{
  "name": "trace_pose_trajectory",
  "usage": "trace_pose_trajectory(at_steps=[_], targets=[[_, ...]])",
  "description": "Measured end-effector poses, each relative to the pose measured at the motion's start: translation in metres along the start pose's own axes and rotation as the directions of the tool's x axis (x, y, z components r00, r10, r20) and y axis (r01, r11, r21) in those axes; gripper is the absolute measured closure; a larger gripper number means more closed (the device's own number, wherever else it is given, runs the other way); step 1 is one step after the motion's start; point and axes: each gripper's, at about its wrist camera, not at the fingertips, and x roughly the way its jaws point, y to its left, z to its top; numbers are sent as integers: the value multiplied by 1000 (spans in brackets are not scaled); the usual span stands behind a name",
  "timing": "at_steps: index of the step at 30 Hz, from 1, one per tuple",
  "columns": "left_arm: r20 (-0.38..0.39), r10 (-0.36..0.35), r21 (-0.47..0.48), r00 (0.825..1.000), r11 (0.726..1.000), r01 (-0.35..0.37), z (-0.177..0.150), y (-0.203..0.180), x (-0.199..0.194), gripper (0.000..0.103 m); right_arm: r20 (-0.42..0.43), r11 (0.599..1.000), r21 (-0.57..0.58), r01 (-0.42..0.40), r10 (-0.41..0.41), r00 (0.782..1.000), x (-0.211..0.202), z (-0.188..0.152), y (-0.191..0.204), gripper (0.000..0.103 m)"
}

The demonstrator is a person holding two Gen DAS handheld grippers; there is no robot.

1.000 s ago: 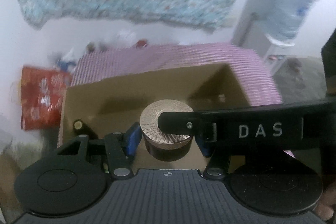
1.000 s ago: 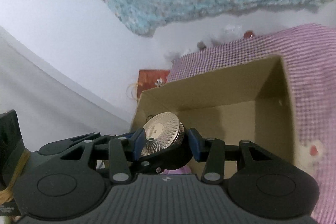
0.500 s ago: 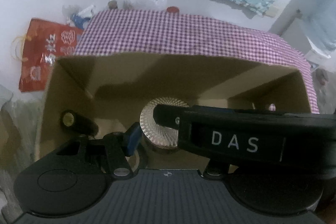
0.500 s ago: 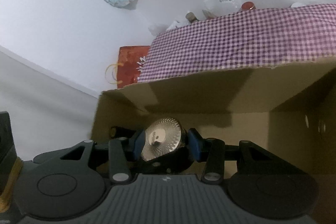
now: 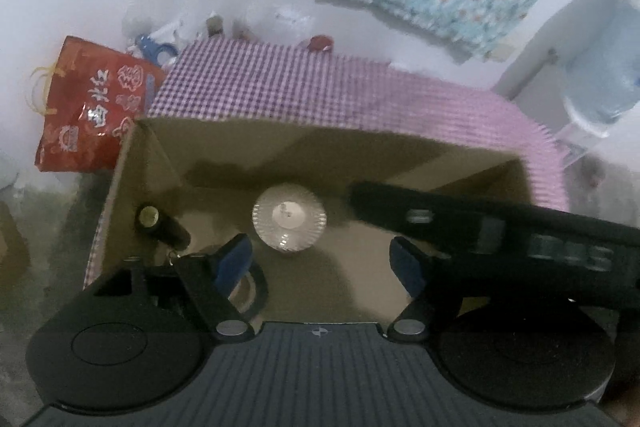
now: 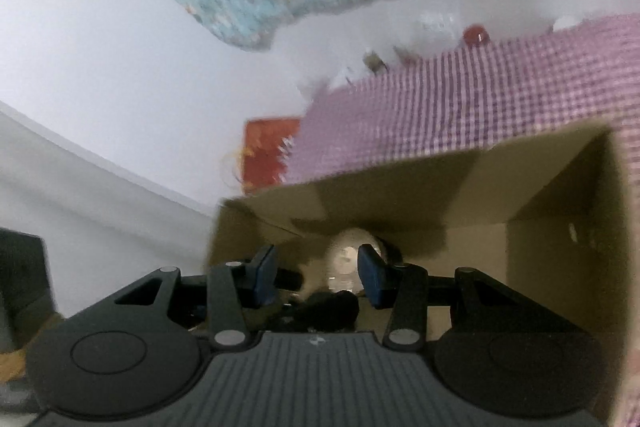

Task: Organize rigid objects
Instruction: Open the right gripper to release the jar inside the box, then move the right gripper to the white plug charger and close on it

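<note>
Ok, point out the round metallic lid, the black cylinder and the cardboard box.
round metallic lid [image 5: 289, 215]: left wrist view, centre of its shiny top.
black cylinder [image 5: 168, 229]: left wrist view, middle of its dark body.
cardboard box [image 5: 320, 147]: left wrist view, far inner wall.

left tongs [image 5: 320, 259] opening | jar [image 5: 289, 217] released, now on box floor [image 5: 360, 267]

Each gripper is black plastic: the left gripper [image 5: 320, 259] and right gripper [image 6: 316, 277] both show 2 blue finger pads [image 5: 234, 261], 2 silver pivot screws, 2 round black discs and a ribbed grey top plate bearing a small round crosshair mark.
</note>
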Motion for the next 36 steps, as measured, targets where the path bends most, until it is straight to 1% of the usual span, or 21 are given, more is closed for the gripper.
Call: trace_pose_trajectory(at_steps=[2,4,6,8,12,15,18,22,24,27,30,33,36], targets=[[19,-40,-14,999,999,40,-4,1,-20,23,73,1000,-26,-3,5,997,-33,-8,5,55],[45,-75,-6,996,997,75,-11,2,-41,22,148,998,-65,-26,35,988,-71,-23,15,55],[74,-100,4,992,995,100,-21,3,-60,19,216,995,-85,-60,77,973,-109,-43,24,55],[100,-115,16,988,993,114,-33,4,-77,19,271,991,-99,-87,111,956,-142,-67,30,55],[141,-159,71,977,986,150,-65,6,-103,15,351,993,-109,-51,86,932,-182,-114,37,54],[155,-187,103,970,980,172,-94,10,-112,8,380,997,-73,-22,48,924,-195,-151,33,53],[150,-185,125,971,978,167,-124,16,-106,8,358,1000,3,-12,10,934,-190,-181,22,53],[74,-176,163,982,973,162,-160,19,-88,8,267,993,118,-13,-19,963,-167,-210,0,53],[47,-183,180,982,968,172,-176,20,-81,8,224,988,154,0,-35,974,-155,-220,-7,53],[32,-191,226,981,957,179,-193,18,-73,8,171,983,181,12,-44,984,-142,-232,-12,53],[49,-175,272,983,950,155,-203,14,-65,8,130,982,190,22,-48,990,-126,-231,-14,53],[99,-154,320,983,940,115,-212,10,-58,8,98,983,180,34,-52,994,-115,-232,-11,53],[131,-134,362,982,929,78,-221,7,-48,9,77,984,171,42,-56,995,-107,-229,-8,53]])
